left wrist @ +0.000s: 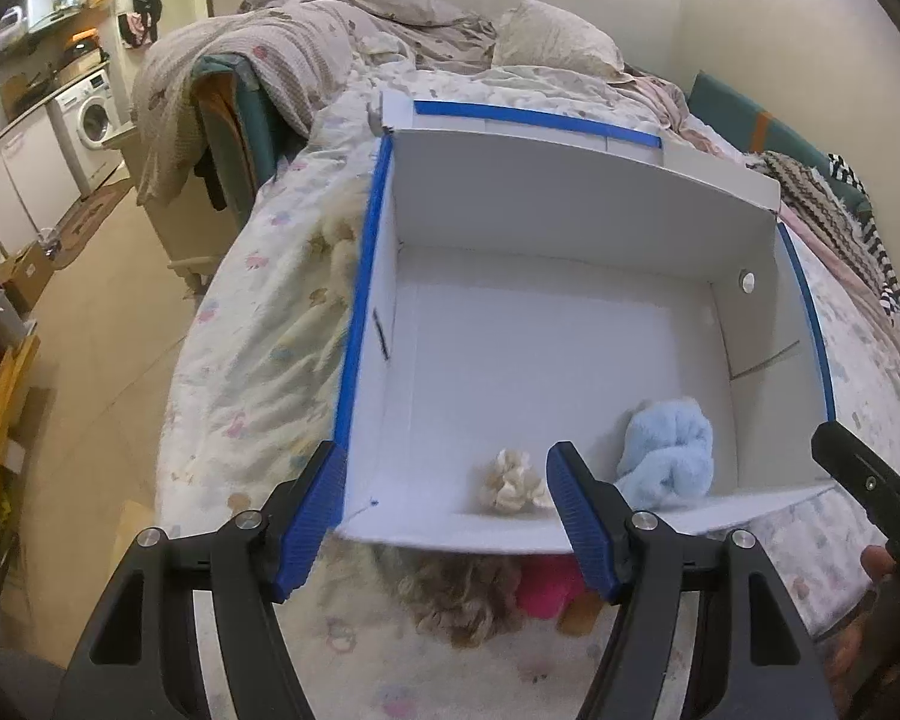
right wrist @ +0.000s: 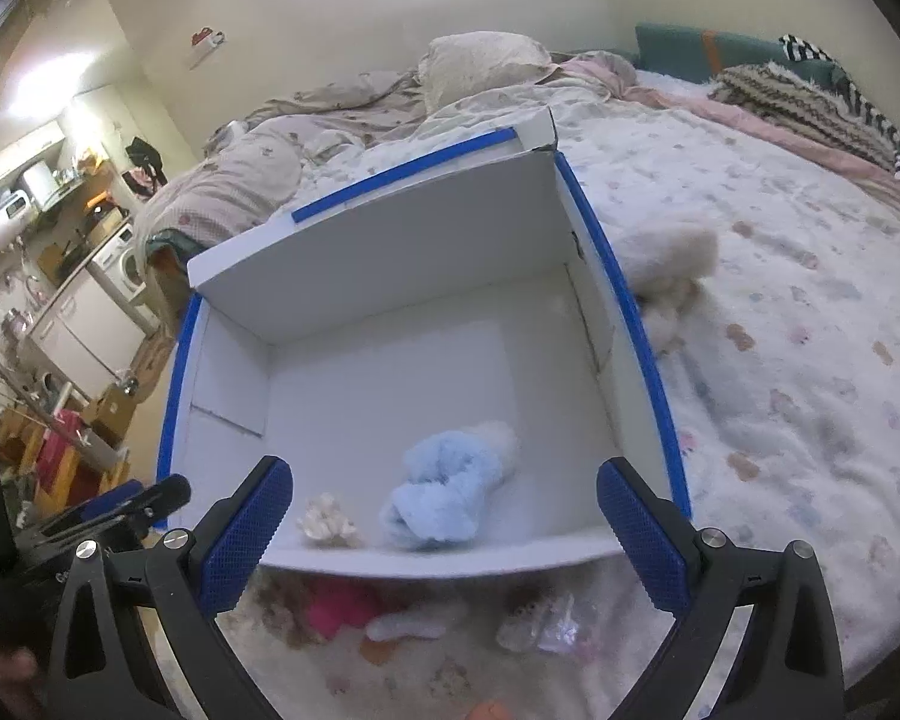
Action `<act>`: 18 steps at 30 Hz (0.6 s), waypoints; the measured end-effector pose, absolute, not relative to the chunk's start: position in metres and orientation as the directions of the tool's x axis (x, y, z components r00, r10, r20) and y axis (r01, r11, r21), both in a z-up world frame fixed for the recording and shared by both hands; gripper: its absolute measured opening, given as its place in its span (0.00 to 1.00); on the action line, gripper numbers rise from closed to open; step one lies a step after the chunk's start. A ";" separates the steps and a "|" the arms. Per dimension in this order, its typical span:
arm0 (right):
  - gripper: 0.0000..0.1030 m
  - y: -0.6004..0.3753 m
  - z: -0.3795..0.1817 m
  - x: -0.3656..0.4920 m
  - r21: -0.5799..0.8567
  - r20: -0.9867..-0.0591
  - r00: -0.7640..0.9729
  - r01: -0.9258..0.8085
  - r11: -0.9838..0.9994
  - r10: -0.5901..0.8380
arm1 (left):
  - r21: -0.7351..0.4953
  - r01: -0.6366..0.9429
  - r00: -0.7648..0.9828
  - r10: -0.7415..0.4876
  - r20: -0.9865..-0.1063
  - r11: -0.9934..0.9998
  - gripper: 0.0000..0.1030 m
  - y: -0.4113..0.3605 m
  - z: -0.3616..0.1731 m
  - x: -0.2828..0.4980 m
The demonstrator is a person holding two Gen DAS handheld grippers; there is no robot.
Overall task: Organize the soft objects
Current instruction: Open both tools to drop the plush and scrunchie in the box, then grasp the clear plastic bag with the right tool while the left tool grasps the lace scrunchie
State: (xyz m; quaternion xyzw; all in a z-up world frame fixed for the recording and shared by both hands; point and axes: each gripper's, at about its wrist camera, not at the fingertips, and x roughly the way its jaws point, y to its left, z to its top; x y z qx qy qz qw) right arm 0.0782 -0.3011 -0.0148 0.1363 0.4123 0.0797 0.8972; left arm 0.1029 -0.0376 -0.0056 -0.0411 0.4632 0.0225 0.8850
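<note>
While the left gripper point(left wrist: 447, 510) hangs wide open and empty over the white box's point(left wrist: 570, 228) near wall, a blue plush point(left wrist: 669, 456) and cream scrunchie point(left wrist: 510, 480) lie inside. From the right wrist, the right gripper point(right wrist: 444, 525) gapes empty above that wall, blue plush point(right wrist: 444, 501) just beyond.

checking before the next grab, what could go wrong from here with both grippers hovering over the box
1. The left gripper and right gripper hang open close together, and could collide reaching for the pink toy.
2. That pile lies tight against the white box, so a reach may hit or shove the near wall.
3. The fluffy cream toy beyond the far side could be missed.
</note>
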 end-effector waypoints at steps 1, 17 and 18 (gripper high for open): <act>1.00 -0.300 -0.013 0.075 0.303 -0.718 0.648 -0.036 0.952 0.253 | -0.052 -0.077 0.569 0.001 -0.823 0.996 0.65 -0.037 -0.005 0.100; 1.00 -0.305 -0.033 0.032 0.361 -0.778 0.550 -0.006 0.933 0.304 | -0.107 -0.174 0.492 -0.008 -0.871 0.979 0.65 0.001 -0.034 0.052; 1.00 -0.306 -0.037 0.031 0.362 -0.787 0.538 0.005 0.932 0.303 | -0.124 -0.185 0.466 -0.025 -0.885 0.975 0.65 0.005 -0.042 0.052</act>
